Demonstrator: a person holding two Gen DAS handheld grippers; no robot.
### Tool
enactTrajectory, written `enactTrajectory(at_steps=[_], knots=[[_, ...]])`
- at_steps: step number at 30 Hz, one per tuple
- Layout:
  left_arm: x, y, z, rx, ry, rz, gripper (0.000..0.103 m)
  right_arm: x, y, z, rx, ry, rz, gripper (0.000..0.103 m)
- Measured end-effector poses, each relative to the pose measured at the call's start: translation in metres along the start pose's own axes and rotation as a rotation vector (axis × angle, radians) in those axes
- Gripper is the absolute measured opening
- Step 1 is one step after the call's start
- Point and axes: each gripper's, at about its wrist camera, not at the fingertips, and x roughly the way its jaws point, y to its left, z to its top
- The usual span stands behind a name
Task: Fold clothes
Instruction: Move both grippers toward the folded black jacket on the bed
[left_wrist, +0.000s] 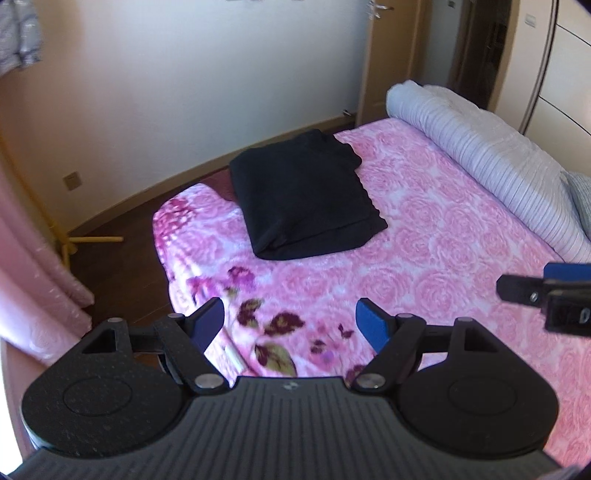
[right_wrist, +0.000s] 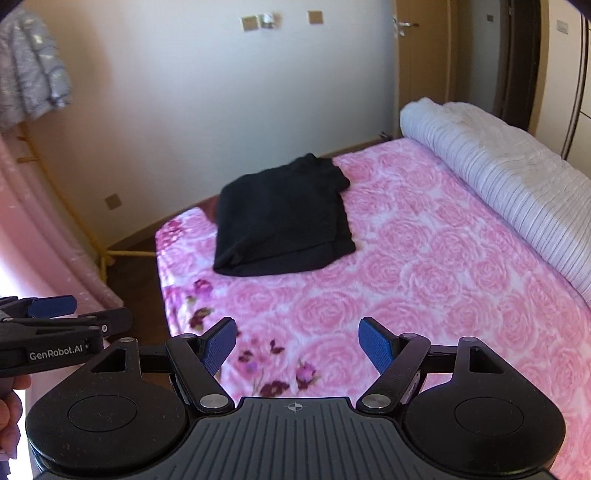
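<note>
A black garment (left_wrist: 303, 195) lies folded into a thick rectangle on the pink rose-pattern bed cover (left_wrist: 424, 229), near the bed's far left corner; it also shows in the right wrist view (right_wrist: 282, 221). My left gripper (left_wrist: 290, 321) is open and empty, held above the cover well short of the garment. My right gripper (right_wrist: 297, 345) is open and empty too, also above the cover. The right gripper's tip shows at the right edge of the left wrist view (left_wrist: 546, 288). The left gripper shows at the left edge of the right wrist view (right_wrist: 74, 317).
A rolled white striped quilt (left_wrist: 480, 158) lies along the bed's right side. A pink curtain (left_wrist: 33, 266) and a yellow rack leg (left_wrist: 92, 240) stand left of the bed on dark floor. A wooden door (right_wrist: 417, 66) is behind, and a grey jacket (right_wrist: 33, 77) hangs at upper left.
</note>
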Motion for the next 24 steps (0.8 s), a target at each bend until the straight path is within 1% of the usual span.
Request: enactTrajectory(at_steps=[4, 10, 12, 16, 21, 24], knots=[[0.026, 0.016, 0.022, 0.045, 0.018, -0.037, 0.075, 0.019, 0.005, 0.025, 0.036, 0.000, -0.016, 0.076], [0.042, 0.026, 0.048, 0.058, 0.022, -0.054, 0.075, 0.034, 0.007, 0.046, 0.040, 0.010, -0.072, 0.076], [0.041, 0.026, 0.053, 0.061, 0.019, -0.051, 0.075, 0.032, 0.005, 0.049, 0.041, 0.009, -0.079, 0.076], [0.028, 0.023, 0.057, 0.072, -0.007, -0.025, 0.075, 0.029, 0.000, 0.051, 0.037, -0.010, -0.073, 0.076], [0.008, 0.025, 0.060, 0.075, -0.039, 0.020, 0.075, 0.030, -0.002, 0.056, 0.035, -0.026, -0.021, 0.076], [0.004, 0.032, 0.058, 0.087, -0.060, 0.025, 0.075, 0.039, -0.001, 0.057, 0.021, -0.032, 0.008, 0.076]])
